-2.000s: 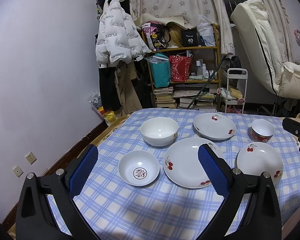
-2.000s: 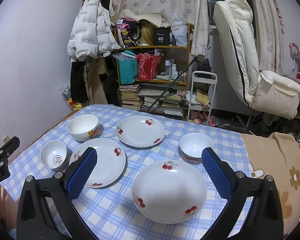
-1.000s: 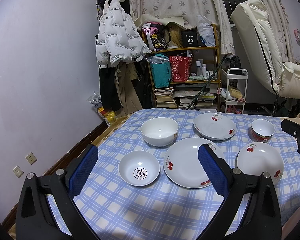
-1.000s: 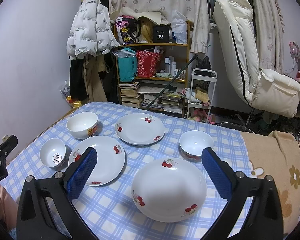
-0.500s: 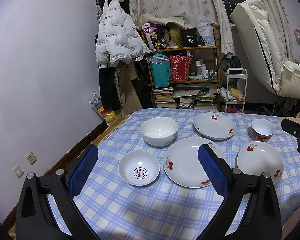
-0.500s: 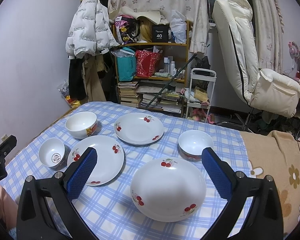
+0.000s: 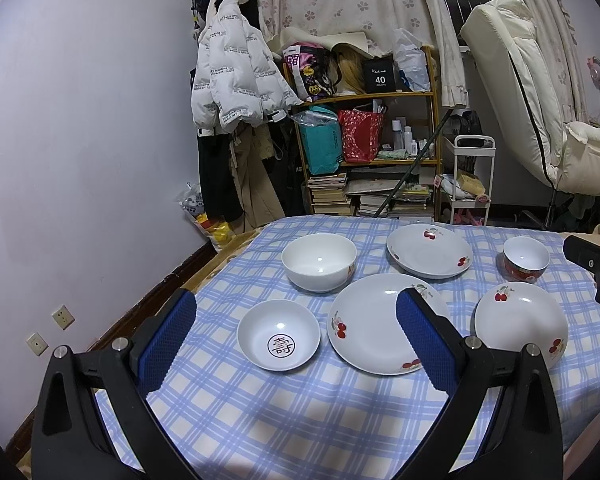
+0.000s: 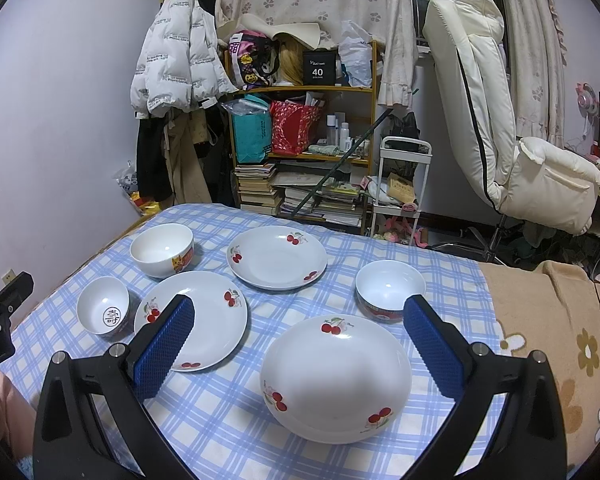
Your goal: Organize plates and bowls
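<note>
Six white dishes sit on a blue checked tablecloth [image 7: 284,412]. Under my open left gripper [image 7: 296,336] lies a small bowl with a round black character [image 7: 279,334], and beside it a cherry-print plate [image 7: 374,326]. Behind them stand a large white bowl [image 7: 319,261] and a second cherry plate [image 7: 429,250]. My open right gripper [image 8: 299,342] hovers over a cherry plate lying face down [image 8: 335,376]. A small red-sided bowl [image 8: 390,290] stands just behind it. The near cherry plate [image 8: 198,314] partly hides behind the right gripper's left finger. Neither gripper holds anything.
A brown flowered blanket [image 8: 548,344] covers the surface to the right of the cloth. Behind the table stand a cluttered shelf [image 8: 300,148], a white cart [image 8: 400,184], a hanging white jacket [image 7: 232,80] and a cream recliner [image 8: 500,120]. A purple wall [image 7: 80,160] runs along the left.
The right wrist view has shifted slightly, with the dishes sitting a little lower-left than before. The left gripper has hardly moved. No dish has been moved.
</note>
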Tool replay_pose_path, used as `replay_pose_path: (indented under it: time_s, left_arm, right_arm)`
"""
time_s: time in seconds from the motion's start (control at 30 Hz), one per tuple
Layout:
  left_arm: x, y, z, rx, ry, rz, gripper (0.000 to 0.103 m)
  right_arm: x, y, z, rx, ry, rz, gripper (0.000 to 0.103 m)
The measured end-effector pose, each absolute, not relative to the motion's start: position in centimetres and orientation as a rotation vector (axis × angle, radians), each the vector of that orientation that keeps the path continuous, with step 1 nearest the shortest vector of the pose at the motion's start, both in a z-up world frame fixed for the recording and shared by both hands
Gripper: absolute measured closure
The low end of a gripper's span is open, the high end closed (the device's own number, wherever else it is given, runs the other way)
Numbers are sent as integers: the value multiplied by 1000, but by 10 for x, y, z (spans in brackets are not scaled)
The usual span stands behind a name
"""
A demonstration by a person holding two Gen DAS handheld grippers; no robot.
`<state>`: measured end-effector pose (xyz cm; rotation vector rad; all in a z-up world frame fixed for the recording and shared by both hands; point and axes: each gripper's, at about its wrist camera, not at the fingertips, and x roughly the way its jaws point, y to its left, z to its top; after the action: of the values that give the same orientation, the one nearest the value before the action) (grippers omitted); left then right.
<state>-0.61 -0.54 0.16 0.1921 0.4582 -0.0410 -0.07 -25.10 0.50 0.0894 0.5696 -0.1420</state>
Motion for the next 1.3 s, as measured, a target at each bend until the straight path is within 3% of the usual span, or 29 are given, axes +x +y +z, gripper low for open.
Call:
replay_pose_path:
  time_s: [0.53,1.3]
  left_arm:
    - [12,-7,-2,213,539,-59,4]
    - [150,12,-24,43,900,-62,4]
  right_arm:
    - [7,-259,5,148,605,-122,0]
    - [118,-239,-13,102,781,-8,0]
